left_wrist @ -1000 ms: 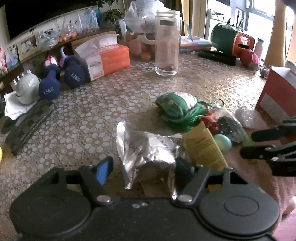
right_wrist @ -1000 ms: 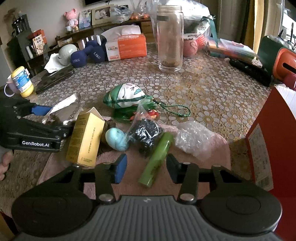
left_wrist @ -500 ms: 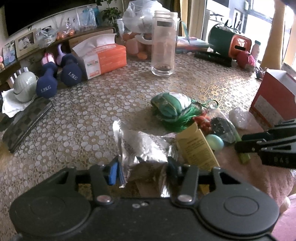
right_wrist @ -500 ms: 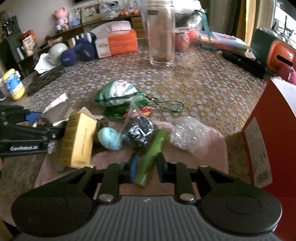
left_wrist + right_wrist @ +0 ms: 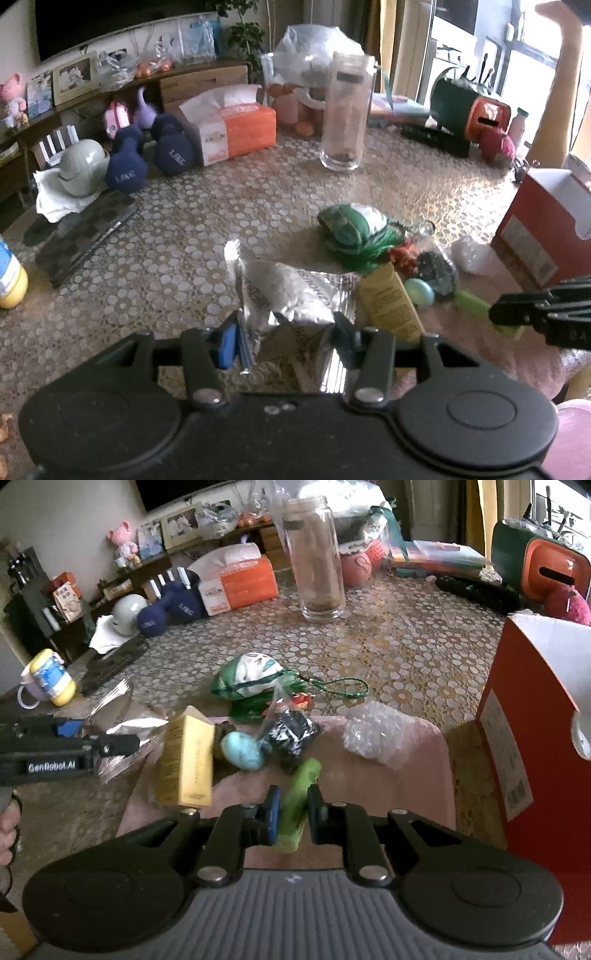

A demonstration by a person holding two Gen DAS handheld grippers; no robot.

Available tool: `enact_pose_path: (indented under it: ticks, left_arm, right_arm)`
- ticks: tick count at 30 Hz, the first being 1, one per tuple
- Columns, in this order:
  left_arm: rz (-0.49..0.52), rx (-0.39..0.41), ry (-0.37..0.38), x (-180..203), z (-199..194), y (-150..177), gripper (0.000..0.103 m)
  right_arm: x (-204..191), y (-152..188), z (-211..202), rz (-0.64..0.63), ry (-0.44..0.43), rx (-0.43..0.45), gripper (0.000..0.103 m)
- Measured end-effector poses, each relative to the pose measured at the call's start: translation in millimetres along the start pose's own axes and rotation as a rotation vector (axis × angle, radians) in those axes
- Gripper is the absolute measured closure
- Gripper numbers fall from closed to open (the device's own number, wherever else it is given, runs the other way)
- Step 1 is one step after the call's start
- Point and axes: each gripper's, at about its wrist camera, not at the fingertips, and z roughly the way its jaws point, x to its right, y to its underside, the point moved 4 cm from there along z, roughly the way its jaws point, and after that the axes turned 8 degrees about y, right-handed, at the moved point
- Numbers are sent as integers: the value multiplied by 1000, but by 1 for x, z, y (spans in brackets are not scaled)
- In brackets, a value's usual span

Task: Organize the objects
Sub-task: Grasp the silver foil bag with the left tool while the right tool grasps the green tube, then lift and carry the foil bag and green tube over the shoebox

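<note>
On the near edge of the table [image 5: 177, 236], the left claw [image 5: 284, 334] pinches a crinkled silver foil packet [image 5: 284, 291] between its pads, the packet's far end sticking up. The left wrist view shows the foil's printed face; the right wrist view catches only its shiny edge behind the left claw's side [image 5: 66, 753]. In turn, the right wrist view alone shows the right claw [image 5: 293, 814] clamped on a green tube [image 5: 297, 805], which lies on a pink cloth [image 5: 399, 775]; from the left the right claw [image 5: 546, 314] covers most of that tube.

Just beyond, a yellow carton [image 5: 186, 760] leans beside a pale blue egg-shaped thing [image 5: 243, 751], a clear bag of dark items [image 5: 293, 731] and a wad of bubble wrap [image 5: 373, 731]. A green-and-white pouch [image 5: 251, 674] with a green cord sits behind them, touching the bag.

To the right stands an open red box [image 5: 532, 716]; its inside is hidden. Farther back a tall glass jar [image 5: 345, 110] holds what may be a little brown residue at the bottom, though the blur makes that unsure. Far left lie two navy dumbbells [image 5: 147, 162] and an orange tissue box [image 5: 236, 129].
</note>
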Motion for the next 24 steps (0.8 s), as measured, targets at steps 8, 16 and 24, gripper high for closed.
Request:
enact_pose_path:
  ticks: [8,16,24]
  left_arm:
    - [29,36,0,21,-31,-6,54]
    - [72,64,12,50,-49,-9,54]
    - [84,44,16,57,-47,-3,54]
  right_arm:
    - [11,12,-34,34,-42,28,99]
    - [18,26,-28,13,-87,-20,99]
    - [-1,34,-17,-96,-77,-37,96]
